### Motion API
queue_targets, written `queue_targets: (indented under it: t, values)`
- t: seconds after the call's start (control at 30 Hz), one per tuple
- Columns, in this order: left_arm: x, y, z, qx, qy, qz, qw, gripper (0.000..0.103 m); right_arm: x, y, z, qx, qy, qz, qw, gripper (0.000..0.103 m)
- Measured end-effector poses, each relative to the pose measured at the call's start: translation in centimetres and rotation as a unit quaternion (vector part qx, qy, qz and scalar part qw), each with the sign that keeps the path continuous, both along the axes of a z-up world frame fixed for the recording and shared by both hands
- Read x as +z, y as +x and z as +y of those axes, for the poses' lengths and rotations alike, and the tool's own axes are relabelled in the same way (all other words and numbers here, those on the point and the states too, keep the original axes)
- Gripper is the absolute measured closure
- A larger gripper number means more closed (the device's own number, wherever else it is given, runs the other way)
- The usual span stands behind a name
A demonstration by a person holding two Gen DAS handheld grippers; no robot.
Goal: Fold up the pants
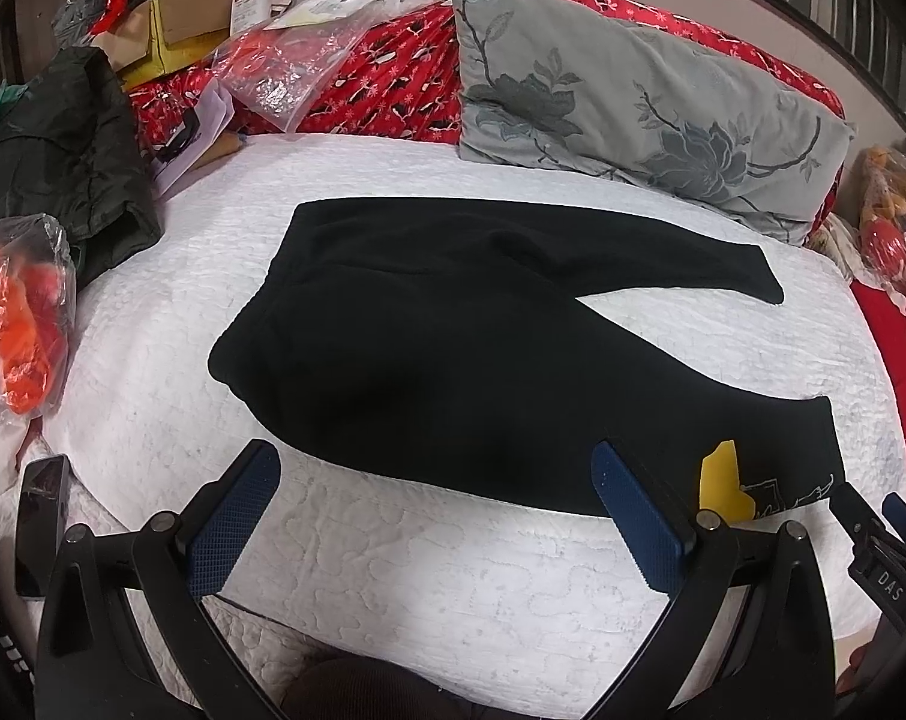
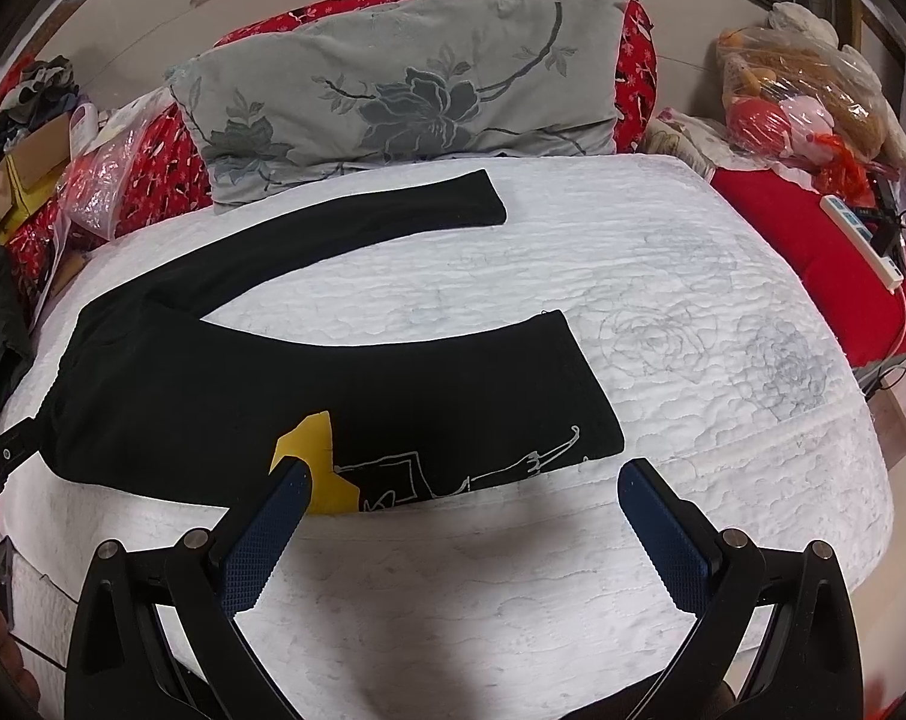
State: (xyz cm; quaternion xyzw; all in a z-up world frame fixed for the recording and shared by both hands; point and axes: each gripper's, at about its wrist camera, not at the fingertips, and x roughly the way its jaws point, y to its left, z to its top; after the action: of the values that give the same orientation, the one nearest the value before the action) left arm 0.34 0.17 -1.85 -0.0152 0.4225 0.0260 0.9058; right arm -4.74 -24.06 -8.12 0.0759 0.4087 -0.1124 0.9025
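Note:
Black pants (image 1: 453, 336) lie flat on the white quilted bed (image 1: 393, 552), waistband at the left, two legs spread apart toward the right. The near leg has a yellow patch (image 1: 720, 480) and white line print near its cuff. In the right wrist view the pants (image 2: 273, 384) run from left to the near cuff (image 2: 579, 384), with the yellow patch (image 2: 315, 456). My left gripper (image 1: 435, 474) is open and empty, just in front of the pants' near edge. My right gripper (image 2: 462, 486) is open and empty, in front of the printed cuff. Its tip shows in the left wrist view (image 1: 885, 516).
A grey floral pillow (image 1: 633, 96) leans on a red patterned bolster (image 1: 393, 78) at the headboard. Plastic bags (image 1: 15, 312), a dark garment (image 1: 63, 156) and boxes crowd the left side. A phone (image 1: 42, 516) lies near left. A power strip (image 2: 861, 240) and bagged toys (image 2: 807, 90) sit right.

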Motion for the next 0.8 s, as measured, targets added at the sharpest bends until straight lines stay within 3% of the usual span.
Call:
queue_targets:
  t: [0.8]
  values:
    - [-0.18,-0.34,-0.32,-0.005,0.011,-0.002,0.9999,0.0,0.38,-0.15,-0.07,0.005,-0.007,-0.009,1.0,0.0]
